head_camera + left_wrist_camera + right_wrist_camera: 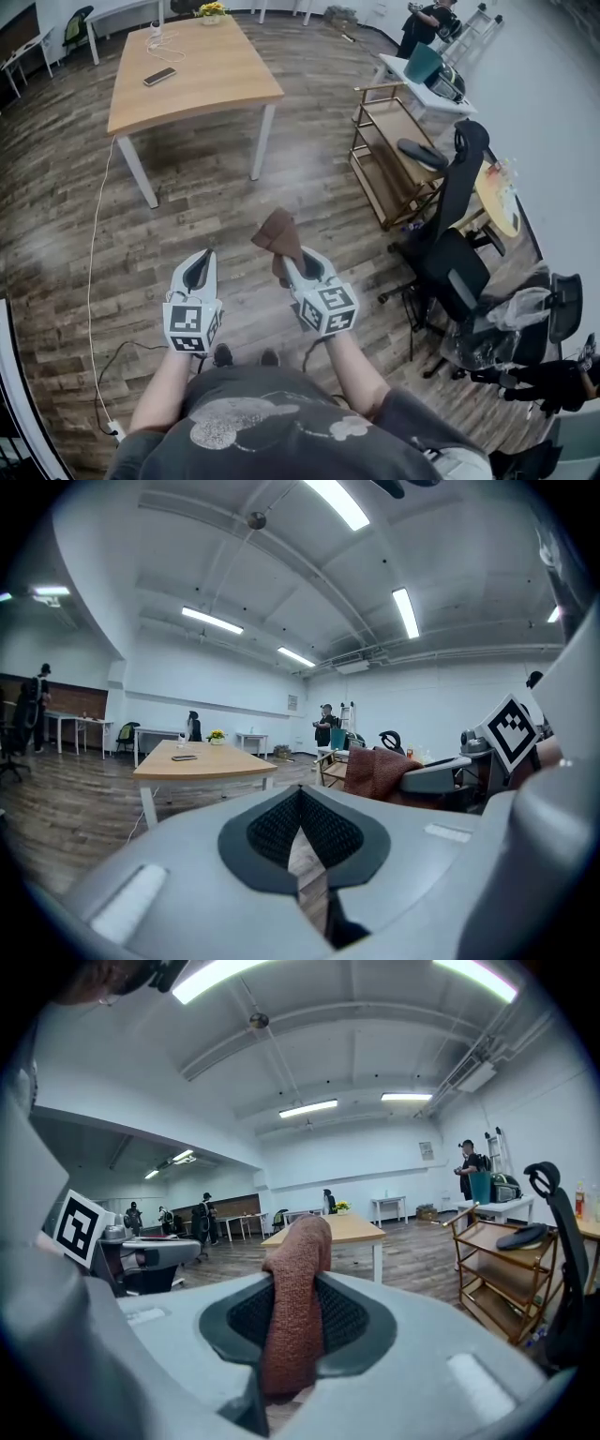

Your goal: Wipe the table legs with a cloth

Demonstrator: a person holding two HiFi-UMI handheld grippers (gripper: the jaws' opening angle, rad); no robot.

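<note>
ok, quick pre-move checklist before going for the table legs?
1. Grip on cloth: ok, right gripper jaws are clamped on it.
2. Free left gripper: ok, jaws together, nothing between them.
3. Target in view: ok, table ahead, two near legs visible.
4. Contact between cloth and leg: not ok, the table stands well ahead across the floor.
5. Path: not ok, a white cable trails over the floor on the left.
6. Dirt on legs: cannot tell.
</note>
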